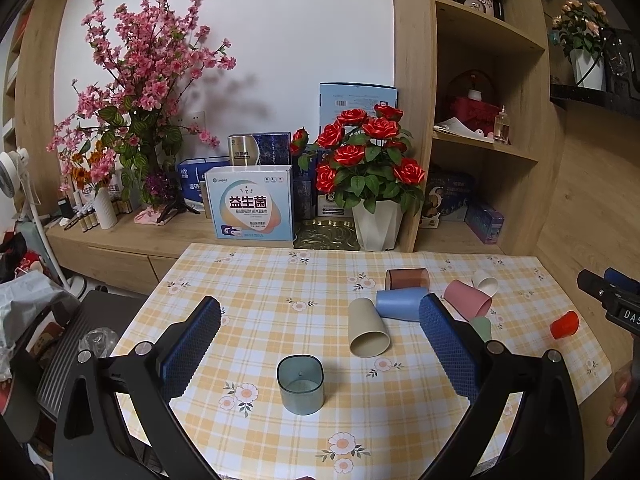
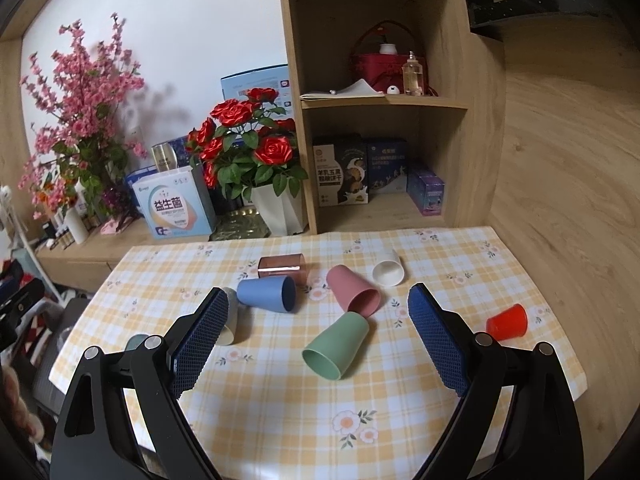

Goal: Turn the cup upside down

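A translucent grey-blue cup [image 1: 300,384] stands upright, mouth up, on the checked tablecloth [image 1: 260,280], between and just ahead of my open left gripper [image 1: 320,312]. My right gripper [image 2: 318,300] is open and empty above a green cup [image 2: 336,346] that lies on its side. Several other cups lie on their sides: beige [image 1: 367,333], blue [image 2: 267,293], pink [image 2: 354,290], brown translucent [image 2: 283,267] and white [image 2: 388,267]. A small red cup [image 2: 507,322] stands mouth down at the right.
A white pot of red roses [image 1: 378,224] and a boxed product [image 1: 254,208] stand on the wooden cabinet behind the table. A shelf unit [image 2: 384,120] rises at the back right. A wooden wall is on the right. Clutter and a fan [image 1: 12,176] are at the left.
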{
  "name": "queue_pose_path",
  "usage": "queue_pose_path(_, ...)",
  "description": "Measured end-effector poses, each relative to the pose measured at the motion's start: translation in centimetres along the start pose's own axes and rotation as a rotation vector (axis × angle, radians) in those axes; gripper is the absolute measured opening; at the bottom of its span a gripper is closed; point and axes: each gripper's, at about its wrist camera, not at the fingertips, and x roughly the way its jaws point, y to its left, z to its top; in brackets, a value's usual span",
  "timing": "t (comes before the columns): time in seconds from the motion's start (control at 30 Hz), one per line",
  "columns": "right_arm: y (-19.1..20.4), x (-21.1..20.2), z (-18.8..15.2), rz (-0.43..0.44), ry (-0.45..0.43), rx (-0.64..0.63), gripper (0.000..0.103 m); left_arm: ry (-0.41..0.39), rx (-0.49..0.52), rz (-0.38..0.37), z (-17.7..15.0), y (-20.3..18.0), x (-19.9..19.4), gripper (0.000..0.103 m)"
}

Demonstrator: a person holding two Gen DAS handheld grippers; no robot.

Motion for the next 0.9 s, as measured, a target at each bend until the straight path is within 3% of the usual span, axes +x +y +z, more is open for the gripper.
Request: queue_pose_path(0.9, 0.77, -0.09, -0.13, -0.004, -0.003, -0.037, 0.088, 0.006, 0.011, -0.012, 0.04, -0.3, 0.1, 0.097)
